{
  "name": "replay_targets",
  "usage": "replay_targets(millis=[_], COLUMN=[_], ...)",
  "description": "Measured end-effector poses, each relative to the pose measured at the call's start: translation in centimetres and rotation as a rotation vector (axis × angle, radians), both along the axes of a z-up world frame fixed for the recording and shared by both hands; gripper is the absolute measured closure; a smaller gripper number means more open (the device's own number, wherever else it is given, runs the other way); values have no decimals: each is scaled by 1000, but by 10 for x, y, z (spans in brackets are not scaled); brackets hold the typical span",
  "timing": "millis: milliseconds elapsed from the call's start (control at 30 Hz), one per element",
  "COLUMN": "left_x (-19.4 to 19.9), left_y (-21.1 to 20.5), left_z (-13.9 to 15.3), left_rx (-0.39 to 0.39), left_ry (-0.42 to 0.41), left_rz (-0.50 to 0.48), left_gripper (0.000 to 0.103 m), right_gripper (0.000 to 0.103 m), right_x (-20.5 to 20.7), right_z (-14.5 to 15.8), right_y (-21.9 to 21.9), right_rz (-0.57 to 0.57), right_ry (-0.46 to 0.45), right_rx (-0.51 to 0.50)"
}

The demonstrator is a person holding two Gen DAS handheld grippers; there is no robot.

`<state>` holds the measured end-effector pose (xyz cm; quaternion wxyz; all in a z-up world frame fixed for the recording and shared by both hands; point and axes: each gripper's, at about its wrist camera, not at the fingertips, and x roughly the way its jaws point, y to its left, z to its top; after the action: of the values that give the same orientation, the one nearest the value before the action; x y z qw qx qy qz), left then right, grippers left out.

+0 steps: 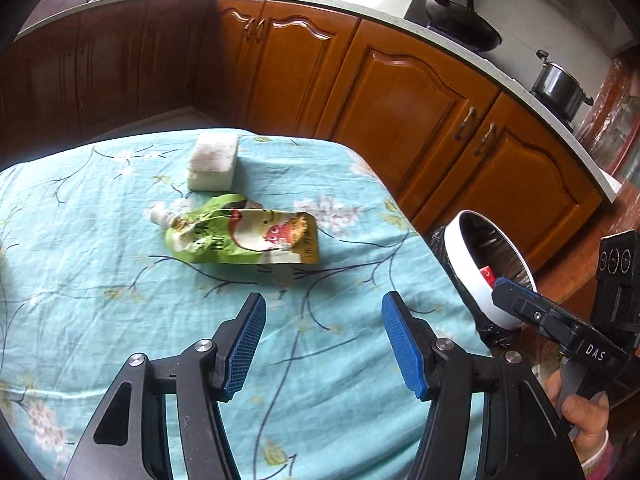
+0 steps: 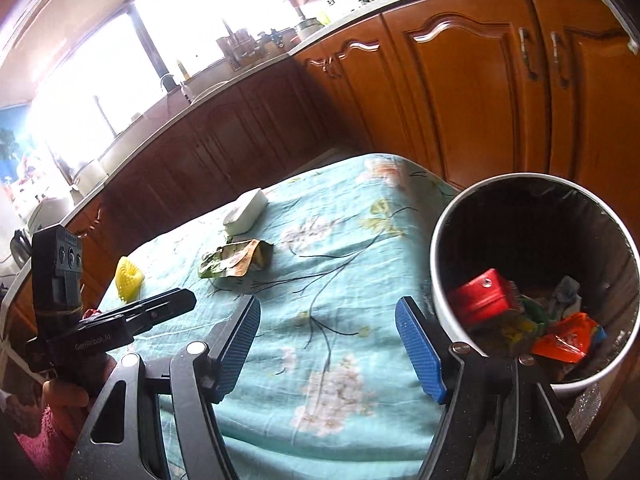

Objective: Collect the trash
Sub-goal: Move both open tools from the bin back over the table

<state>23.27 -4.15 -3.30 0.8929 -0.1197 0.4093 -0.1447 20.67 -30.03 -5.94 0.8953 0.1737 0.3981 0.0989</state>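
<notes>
A crumpled green and white spout pouch lies on the floral turquoise tablecloth, in front of a white sponge block. My left gripper is open and empty, a short way short of the pouch. My right gripper is open and empty over the table's right part, beside the white trash bin. The bin holds a red packet, an orange wrapper and other scraps. The pouch and block also show in the right wrist view.
A yellow ribbed object lies at the table's left edge. Wooden kitchen cabinets run behind the table, with a wok and a steel pot on the counter. The bin stands off the table's right edge.
</notes>
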Motion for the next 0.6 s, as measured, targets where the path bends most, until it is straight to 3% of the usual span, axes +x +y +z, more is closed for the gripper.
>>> replay_targets(millis=[300, 600], left_x=[21, 89], left_y=[46, 57], left_z=[8, 3], left_rx=[21, 64], left_ry=[-1, 62], left_rz=[73, 100], left_gripper=[43, 40], right_gripper=[31, 31], right_x=[36, 82], right_z=[-7, -19], right_y=[56, 89], right_rz=[166, 293], right_ry=[10, 9], right_rx=[-58, -110])
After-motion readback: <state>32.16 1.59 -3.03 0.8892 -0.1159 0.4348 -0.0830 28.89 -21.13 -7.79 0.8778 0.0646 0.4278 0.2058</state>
